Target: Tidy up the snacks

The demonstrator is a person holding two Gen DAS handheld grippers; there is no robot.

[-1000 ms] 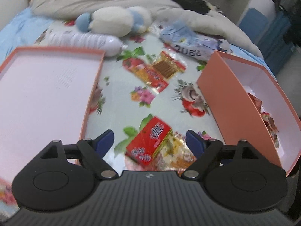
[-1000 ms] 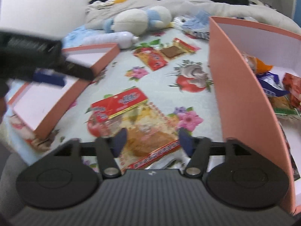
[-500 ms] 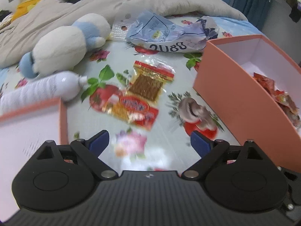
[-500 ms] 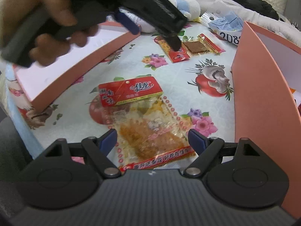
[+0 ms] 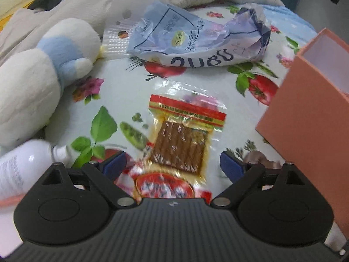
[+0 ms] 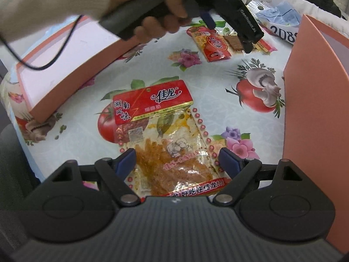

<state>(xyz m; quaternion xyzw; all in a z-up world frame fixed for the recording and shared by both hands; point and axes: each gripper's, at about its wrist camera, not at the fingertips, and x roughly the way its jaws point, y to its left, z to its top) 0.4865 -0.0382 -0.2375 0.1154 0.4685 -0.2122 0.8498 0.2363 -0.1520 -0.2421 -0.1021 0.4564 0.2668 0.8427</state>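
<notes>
Left gripper (image 5: 172, 166) has swung away from red-topped snack pack (image 6: 160, 135) and now hangs over brown-strip snack pack (image 5: 183, 144); jaws wide open, pack's brown window between them, no pad contact seen. Right gripper (image 6: 176, 160) jaws have just been opening, now wide apart; pack's clear lower end between them, pads not pressing. Pack header reads "佳龙", bottom strip "好吃在佳龙!!!". Orange box (image 5: 305, 118) right of left jaws. Beyond: crumpled blue bag (image 5: 196, 41) printed "2080". Plush toy (image 5: 39, 83) far left.
</notes>
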